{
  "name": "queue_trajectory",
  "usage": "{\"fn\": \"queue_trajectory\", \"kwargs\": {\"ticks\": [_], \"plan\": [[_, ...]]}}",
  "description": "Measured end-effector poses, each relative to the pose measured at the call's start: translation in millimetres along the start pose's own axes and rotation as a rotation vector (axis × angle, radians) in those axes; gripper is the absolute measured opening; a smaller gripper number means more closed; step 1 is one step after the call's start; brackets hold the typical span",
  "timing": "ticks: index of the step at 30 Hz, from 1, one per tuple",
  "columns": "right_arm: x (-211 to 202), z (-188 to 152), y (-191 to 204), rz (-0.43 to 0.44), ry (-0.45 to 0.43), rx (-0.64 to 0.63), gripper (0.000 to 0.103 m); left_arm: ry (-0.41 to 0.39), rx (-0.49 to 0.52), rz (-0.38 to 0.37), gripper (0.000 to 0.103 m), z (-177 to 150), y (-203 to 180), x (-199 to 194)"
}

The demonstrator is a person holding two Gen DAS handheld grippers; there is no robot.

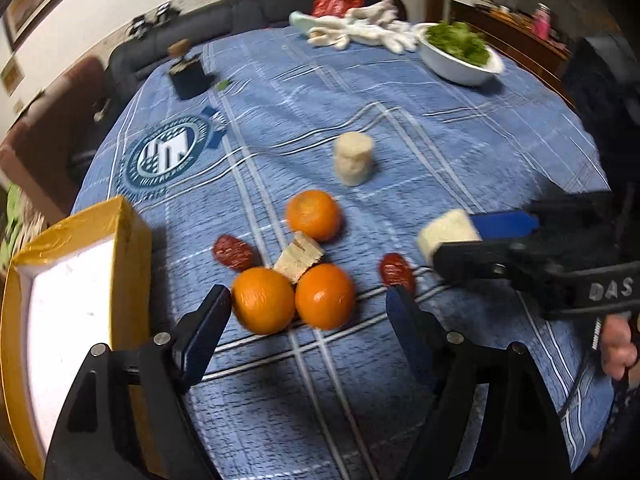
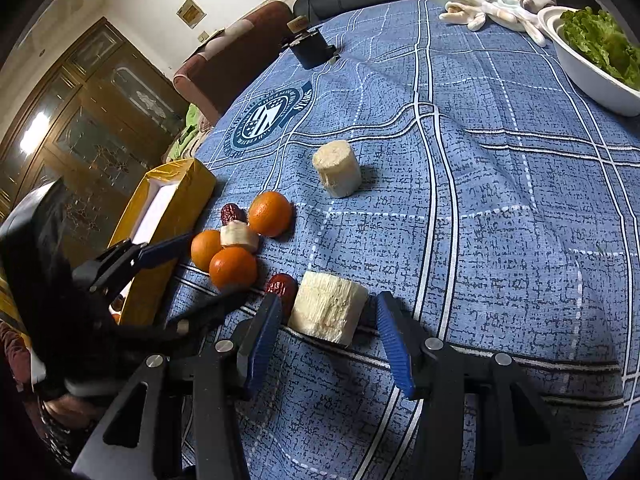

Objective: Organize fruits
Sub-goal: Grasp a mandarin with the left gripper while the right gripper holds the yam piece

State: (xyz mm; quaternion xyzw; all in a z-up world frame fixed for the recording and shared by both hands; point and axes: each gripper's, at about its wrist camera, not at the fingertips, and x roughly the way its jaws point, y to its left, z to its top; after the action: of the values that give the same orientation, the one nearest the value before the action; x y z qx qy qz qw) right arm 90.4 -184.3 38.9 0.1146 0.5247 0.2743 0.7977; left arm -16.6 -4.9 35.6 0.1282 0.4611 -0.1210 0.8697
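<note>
The left gripper (image 1: 308,300) was held wide open around two oranges (image 1: 263,300), gripping nothing. A pale cut chunk (image 2: 328,307) lay between the right gripper's (image 2: 328,320) jaws; whether it was clamped could not be told.

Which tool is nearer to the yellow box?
Left. The left tool straddles the oranges right beside the yellow box; the right tool sits farther off, around a sugarcane chunk.

I see three oranges (image 1: 314,216) clustered mid-surface around a small chunk (image 1: 299,257), the box (image 1: 76,280) at the left edge, and the bowl (image 1: 460,58) near the far right edge.
</note>
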Motion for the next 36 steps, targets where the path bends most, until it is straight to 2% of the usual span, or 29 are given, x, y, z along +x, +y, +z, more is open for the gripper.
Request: {"fn": "queue_trajectory", "kwargs": {"ticks": [5,8,10,13,17,24,28,31,34,36], "plan": [[-1,-1,-1,0.005,0.0,0.001,0.05,-0.048,-0.015,-0.029,0.08,0,3,-18],[-1,-1,-1,0.004,0.001,0.001,0.05,-0.073,0.014,-0.047,0.08,-3,1,-31],[-1,-1,-1,0.002,0.0,-0.001,0.05,-0.074,0.019,-0.033,0.08,-6,2,-34],[-1,-1,0,0.004,0.0,0.0,0.05,-0.052,0.009,0.019,0.08,-7,10,-27],[-1,-1,0,0.009,0.0,0.006,0.05,0.031,-0.012,0.072,0.08,-9,24,-9],[-1,-2,-1,0.008,-0.001,0.005,0.05,0.072,0.018,0.07,0.08,-8,24,8],[-1,-2,-1,0.007,-0.002,0.003,0.05,0.061,-0.012,0.061,0.079,-1,31,14],[0,-2,1,-0.004,-0.003,-0.009,0.05,0.05,-0.024,0.034,0.067,-1,30,14],[1,-4,6,-0.029,-0.006,-0.037,0.048,0.028,0.006,0.046,0.055,0,21,13],[1,-5,9,-0.05,-0.008,-0.054,0.046,0.024,0.0,0.022,0.042,0,20,14]]}}
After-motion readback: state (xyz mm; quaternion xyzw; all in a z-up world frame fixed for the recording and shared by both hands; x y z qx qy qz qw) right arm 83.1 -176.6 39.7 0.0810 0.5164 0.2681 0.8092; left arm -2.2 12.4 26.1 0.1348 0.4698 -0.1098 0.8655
